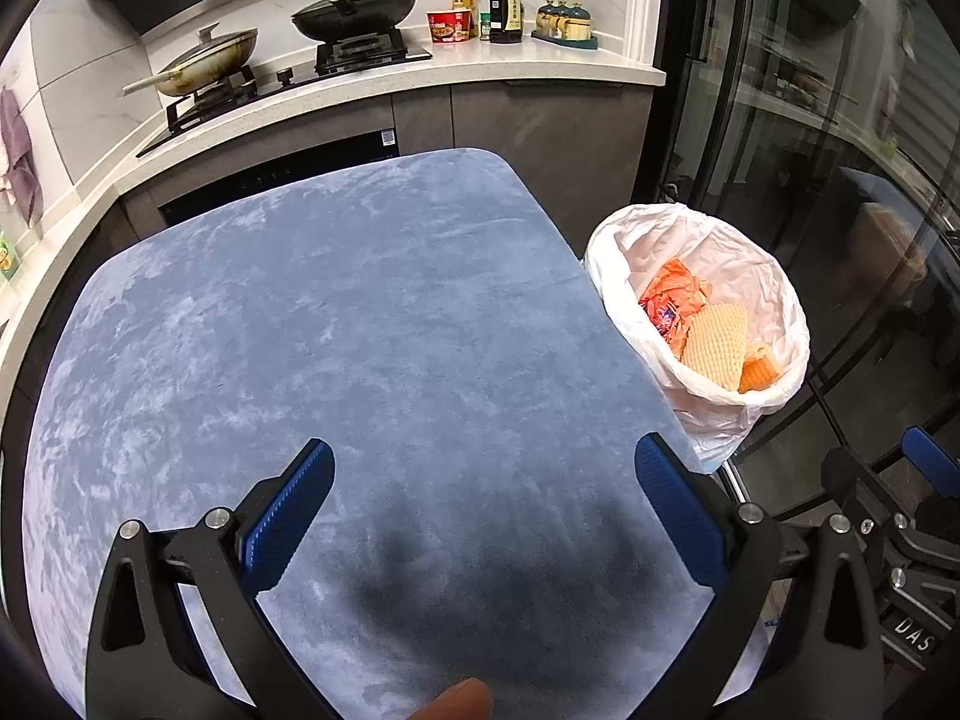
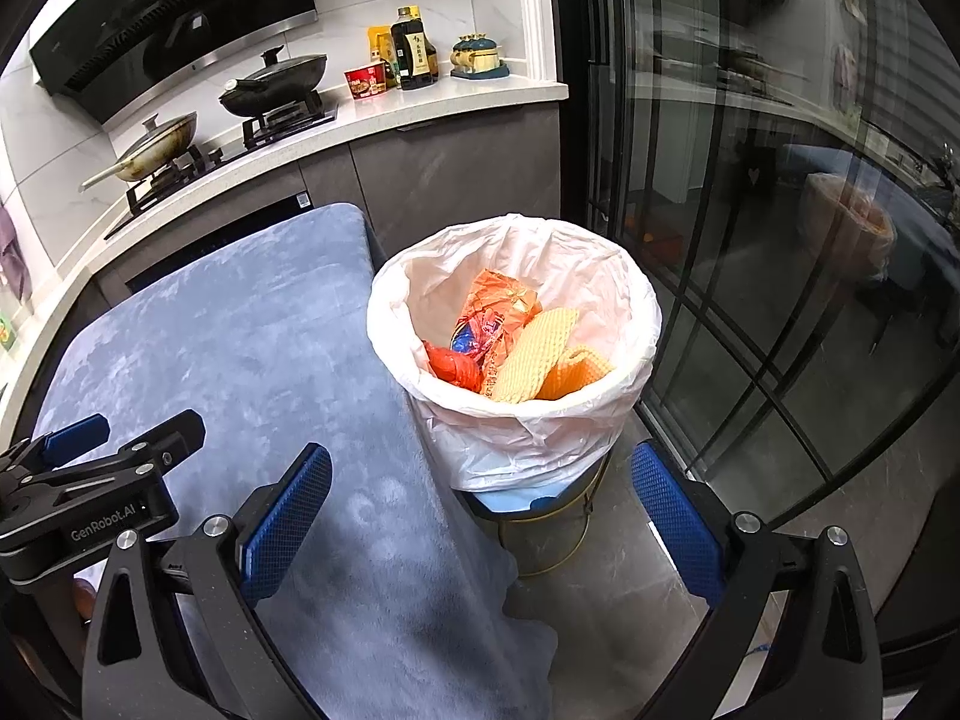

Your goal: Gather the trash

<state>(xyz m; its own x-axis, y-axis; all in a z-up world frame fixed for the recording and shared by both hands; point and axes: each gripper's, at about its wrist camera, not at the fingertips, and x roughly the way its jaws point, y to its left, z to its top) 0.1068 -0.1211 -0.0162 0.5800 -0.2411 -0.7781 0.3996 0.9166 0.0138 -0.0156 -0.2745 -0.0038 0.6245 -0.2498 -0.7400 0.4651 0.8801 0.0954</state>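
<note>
I am holding my left gripper (image 1: 485, 468) over the blue-grey cloth (image 1: 336, 324) covering the table, its blue pads spread wide with nothing between them. Off to its right, just past the cloth's edge, the trash bin (image 1: 699, 324) is sitting with its white liner draped over the rim. My right gripper (image 2: 480, 471) is hovering at the cloth's right edge, fingers likewise wide apart and gripping nothing, with the bin directly ahead between them. Inside, an orange wrapper (image 2: 501, 306), something red (image 2: 450, 366) and pale yellow foam netting (image 2: 537, 354) are lying piled together.
</note>
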